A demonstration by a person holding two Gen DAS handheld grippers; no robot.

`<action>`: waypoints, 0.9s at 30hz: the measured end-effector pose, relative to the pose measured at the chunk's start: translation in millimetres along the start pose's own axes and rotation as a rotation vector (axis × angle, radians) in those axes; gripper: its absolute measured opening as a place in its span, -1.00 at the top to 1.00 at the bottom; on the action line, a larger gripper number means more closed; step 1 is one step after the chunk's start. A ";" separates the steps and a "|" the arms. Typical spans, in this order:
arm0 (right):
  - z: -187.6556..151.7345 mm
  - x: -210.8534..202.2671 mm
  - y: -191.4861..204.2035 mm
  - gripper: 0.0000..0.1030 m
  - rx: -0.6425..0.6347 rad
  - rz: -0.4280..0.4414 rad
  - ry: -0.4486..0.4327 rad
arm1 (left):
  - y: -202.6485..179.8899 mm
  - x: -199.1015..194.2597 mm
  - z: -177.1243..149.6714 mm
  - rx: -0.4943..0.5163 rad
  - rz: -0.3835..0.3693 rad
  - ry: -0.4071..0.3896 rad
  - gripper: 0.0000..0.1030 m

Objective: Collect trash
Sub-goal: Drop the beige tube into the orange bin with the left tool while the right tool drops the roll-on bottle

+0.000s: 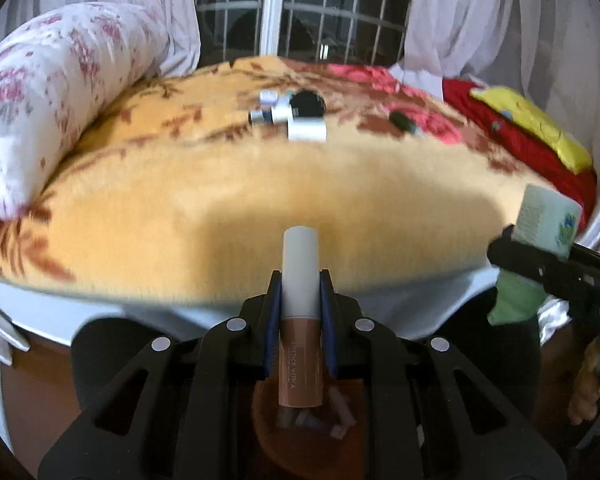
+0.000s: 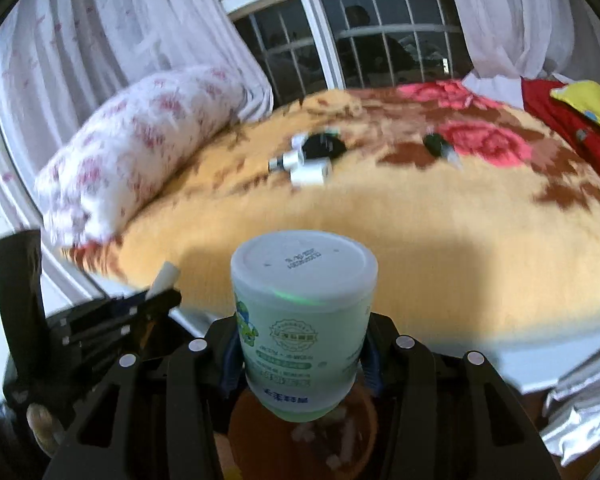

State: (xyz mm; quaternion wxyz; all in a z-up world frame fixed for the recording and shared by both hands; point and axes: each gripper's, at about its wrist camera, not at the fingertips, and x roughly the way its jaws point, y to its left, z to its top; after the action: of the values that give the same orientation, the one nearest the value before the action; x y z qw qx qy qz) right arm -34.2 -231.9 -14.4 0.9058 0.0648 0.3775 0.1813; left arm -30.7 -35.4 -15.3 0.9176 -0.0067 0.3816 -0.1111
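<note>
Left hand-held gripper pinching lipstick tube between blue pads, grey cap pointing forward, brown body back between jaws. Right hand-held gripper clamped on green bottle, white flat end facing camera. Both held over brown bin with scraps inside, just off near edge of bed. Farther on yellow flowered blanket: cluster of small white and black items, blurred; separate dark item to right. Floral pillow at left, window behind.
</note>
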 end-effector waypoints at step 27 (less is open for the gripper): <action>-76.1 56.1 -3.2 -0.36 0.042 -0.020 0.237 | -0.9 54.7 -69.0 0.039 0.038 0.243 -0.49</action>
State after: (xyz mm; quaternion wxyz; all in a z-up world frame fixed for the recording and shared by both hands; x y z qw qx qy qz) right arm -50.7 -215.2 -106.0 0.8551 0.0583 0.4861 0.1708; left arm -41.8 -42.6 -102.3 0.8664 0.0322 0.4879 -0.1009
